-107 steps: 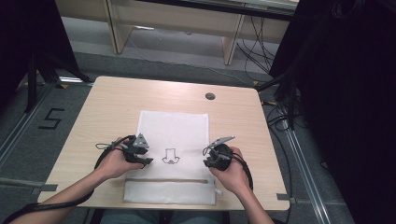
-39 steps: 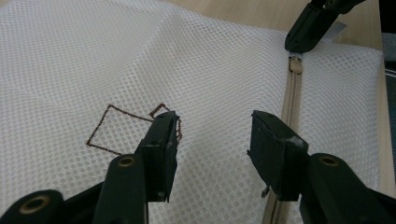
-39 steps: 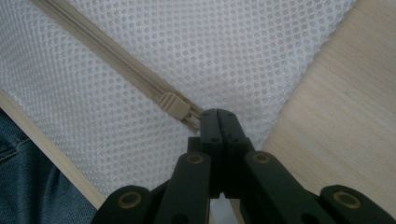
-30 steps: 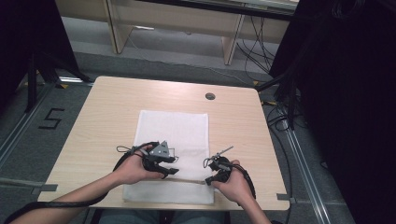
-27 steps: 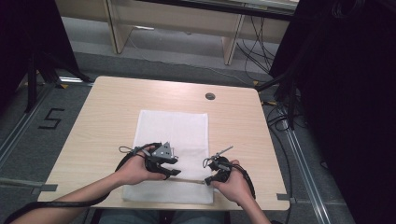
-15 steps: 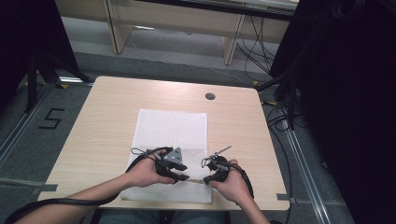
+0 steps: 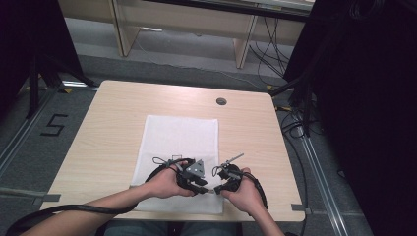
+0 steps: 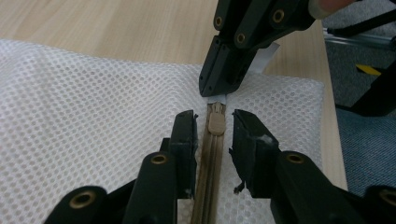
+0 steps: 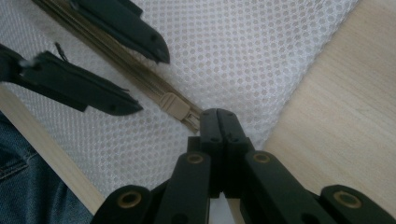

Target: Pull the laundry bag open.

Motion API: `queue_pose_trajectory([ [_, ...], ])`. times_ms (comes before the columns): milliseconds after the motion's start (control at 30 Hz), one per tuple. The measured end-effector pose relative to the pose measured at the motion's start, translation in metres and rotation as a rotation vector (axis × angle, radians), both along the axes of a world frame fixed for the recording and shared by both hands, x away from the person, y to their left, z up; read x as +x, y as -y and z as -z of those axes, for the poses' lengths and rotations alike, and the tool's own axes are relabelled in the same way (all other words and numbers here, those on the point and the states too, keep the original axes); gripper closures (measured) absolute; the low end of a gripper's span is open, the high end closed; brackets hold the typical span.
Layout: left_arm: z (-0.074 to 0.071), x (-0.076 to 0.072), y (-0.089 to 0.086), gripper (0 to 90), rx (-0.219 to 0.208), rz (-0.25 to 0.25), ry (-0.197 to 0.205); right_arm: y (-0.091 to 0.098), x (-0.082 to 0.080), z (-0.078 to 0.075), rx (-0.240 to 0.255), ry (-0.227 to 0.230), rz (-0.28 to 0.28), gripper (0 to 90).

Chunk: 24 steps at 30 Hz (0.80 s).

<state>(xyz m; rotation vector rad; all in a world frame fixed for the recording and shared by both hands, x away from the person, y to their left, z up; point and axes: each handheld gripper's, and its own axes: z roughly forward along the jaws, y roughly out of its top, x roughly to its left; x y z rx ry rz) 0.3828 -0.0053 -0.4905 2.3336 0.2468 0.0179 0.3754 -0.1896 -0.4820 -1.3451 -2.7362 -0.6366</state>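
Observation:
A white mesh bag (image 7: 179, 135) lies flat on the wooden table (image 7: 108, 132), its beige zipper (image 8: 208, 177) running along the near edge. My left gripper (image 8: 212, 128) straddles the beige zipper pull (image 8: 215, 122). Its jaws have just been closing, but a small gap still shows on each side of the pull. My right gripper (image 9: 217, 116) is shut on the zipper's end at the bag's corner, just beyond the pull (image 9: 173, 105). In the high view the left gripper (image 7: 205, 188) and right gripper (image 7: 219, 188) nearly meet at the bag's near right corner.
A round cable hole (image 7: 221, 101) sits in the table's far side. The table's near edge (image 9: 51, 158) runs close under the grippers, with a person's denim-clad leg (image 9: 23, 191) below it. Bare wood (image 9: 336, 116) lies right of the bag.
My left hand has slid right along the bag's near edge toward the right gripper, and its jaws have narrowed around the zipper pull. The right hand has stayed put.

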Motion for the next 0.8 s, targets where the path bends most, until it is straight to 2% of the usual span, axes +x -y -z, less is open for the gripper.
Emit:
queue_pose_trajectory([
  [333,0.005,0.001,0.011,72.8,0.023,0.006,-0.012,0.0,0.001,0.001,0.002,-0.004,0.0,90.0],
  [367,0.004,0.002,0.012,72.8,0.033,0.02,0.0,0.001,0.001,0.001,0.002,-0.002,-0.004,90.0],
  [400,0.005,0.002,0.014,72.8,0.023,0.007,-0.008,0.0,0.001,0.001,0.001,0.0,-0.001,90.0],
  [433,0.005,0.002,0.015,72.8,0.029,0.017,0.005,0.0,0.001,0.001,0.001,0.002,-0.003,90.0],
  [467,0.006,0.002,0.017,72.9,0.029,0.01,-0.006,0.0,0.001,0.0,0.002,0.001,-0.002,90.0],
  [567,0.008,0.003,0.019,73.2,0.041,0.024,0.006,0.001,0.001,0.001,0.004,0.003,-0.01,90.0],
  [600,0.009,0.002,0.019,73.2,0.042,0.013,-0.004,0.001,0.001,0.001,0.004,0.003,-0.01,90.0],
  [667,0.009,0.002,0.02,73.1,0.049,0.028,0.018,0.001,0.001,0.0,0.003,-0.001,-0.003,90.0],
  [800,0.011,0.001,0.021,75.5,0.052,0.031,0.031,0.001,0.001,0.001,0.006,-0.001,-0.009,90.0],
])
